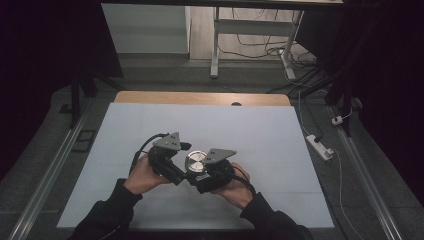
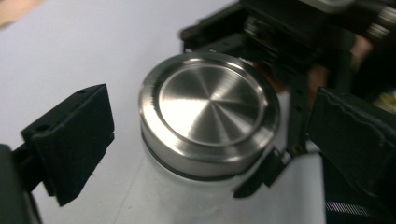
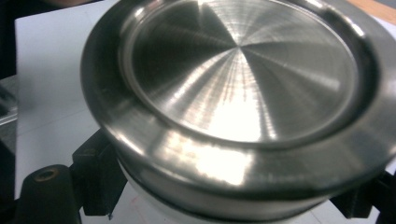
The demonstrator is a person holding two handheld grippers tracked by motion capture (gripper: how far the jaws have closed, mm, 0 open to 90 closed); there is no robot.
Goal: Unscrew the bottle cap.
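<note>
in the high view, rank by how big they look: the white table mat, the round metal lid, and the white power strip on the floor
1. White table mat, by far the largest.
2. and 3. Round brushed-metal lid and white power strip look alike, and the strip lies farther off, so no ranking.

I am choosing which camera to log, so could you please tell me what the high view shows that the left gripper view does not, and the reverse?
High view: the person's left hand and right hand, the whole white sheet and the wooden table edge behind it.
Left gripper view: the left tool open, its jaws standing apart from the metal lid on either side, and the pale jar under that lid.
Both: the lid and the right tool, shut on the jar just below it.
</note>
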